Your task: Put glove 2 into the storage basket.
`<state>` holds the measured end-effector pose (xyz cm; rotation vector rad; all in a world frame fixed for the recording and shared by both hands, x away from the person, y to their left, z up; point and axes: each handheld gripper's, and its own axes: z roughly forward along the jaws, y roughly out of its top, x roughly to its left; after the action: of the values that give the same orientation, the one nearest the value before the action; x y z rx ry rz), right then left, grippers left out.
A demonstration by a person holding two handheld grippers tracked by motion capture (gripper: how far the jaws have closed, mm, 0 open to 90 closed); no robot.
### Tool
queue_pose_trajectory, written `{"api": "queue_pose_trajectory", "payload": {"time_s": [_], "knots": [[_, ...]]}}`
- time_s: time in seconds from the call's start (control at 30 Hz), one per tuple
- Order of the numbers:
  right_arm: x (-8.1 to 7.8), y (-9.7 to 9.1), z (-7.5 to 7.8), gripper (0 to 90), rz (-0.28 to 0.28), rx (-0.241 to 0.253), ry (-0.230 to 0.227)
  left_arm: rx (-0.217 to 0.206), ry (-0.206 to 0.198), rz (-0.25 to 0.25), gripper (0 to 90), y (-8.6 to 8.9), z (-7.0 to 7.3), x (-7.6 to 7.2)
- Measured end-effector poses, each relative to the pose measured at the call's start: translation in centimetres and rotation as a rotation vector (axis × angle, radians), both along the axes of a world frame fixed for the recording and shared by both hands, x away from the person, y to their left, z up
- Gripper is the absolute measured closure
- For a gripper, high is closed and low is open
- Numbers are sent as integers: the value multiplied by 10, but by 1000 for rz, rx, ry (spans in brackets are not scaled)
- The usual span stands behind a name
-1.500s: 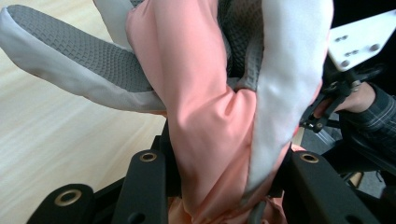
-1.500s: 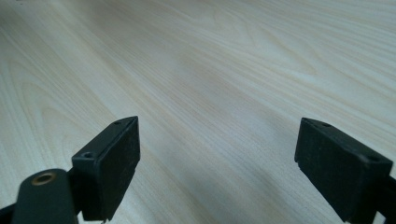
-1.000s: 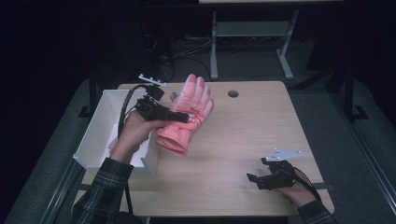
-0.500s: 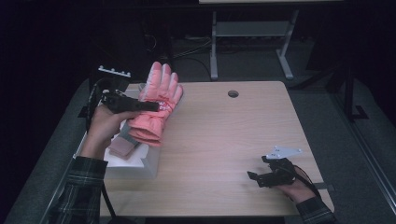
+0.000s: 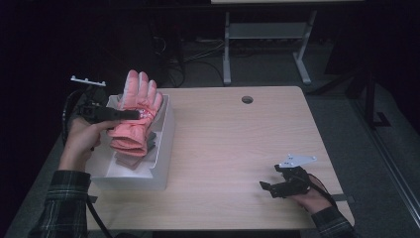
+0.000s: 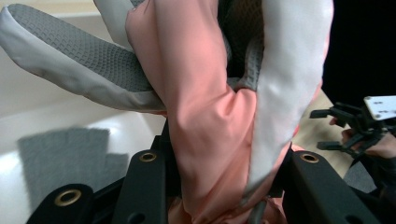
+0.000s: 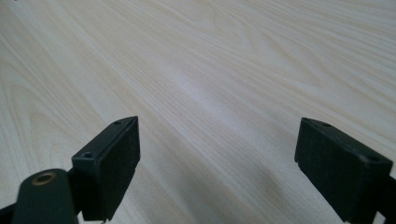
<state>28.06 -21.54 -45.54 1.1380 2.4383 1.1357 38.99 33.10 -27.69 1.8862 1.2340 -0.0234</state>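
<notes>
A pink and grey winter glove (image 5: 134, 116) hangs above the white box (image 5: 163, 148) at the table's left, held by my left gripper (image 5: 130, 115), which is shut on it. In the left gripper view the glove (image 6: 210, 116) bulges between the black jaws, its grey textured palm side turned left. A dark grey item (image 6: 60, 154) lies on the box floor below. My right gripper (image 5: 270, 188) rests open near the table's front right; its two pads (image 7: 112, 158) stand wide apart over bare wood.
The wooden table (image 5: 237, 144) has a round cable hole (image 5: 247, 99) near its far edge. The white box stands along the left edge. A desk frame (image 5: 262, 34) and cables sit on the dark floor behind the table.
My left gripper has carried the glove leftward from the table's middle-left to above the white box and lowered it a little. The right gripper has stayed put.
</notes>
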Motion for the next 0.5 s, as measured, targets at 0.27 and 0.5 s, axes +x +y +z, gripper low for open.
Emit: {"api": "queue_pose_trajectory", "payload": {"time_s": [0.27, 0.5], "knots": [[0, 0, 0, 140, 6, -6, -5, 36, 66, 44, 614, 10, -32, 8], [-2, -2, 0, 140, -7, 1, -1, 74, 122, 35, 611, -1, -61, 21]]}}
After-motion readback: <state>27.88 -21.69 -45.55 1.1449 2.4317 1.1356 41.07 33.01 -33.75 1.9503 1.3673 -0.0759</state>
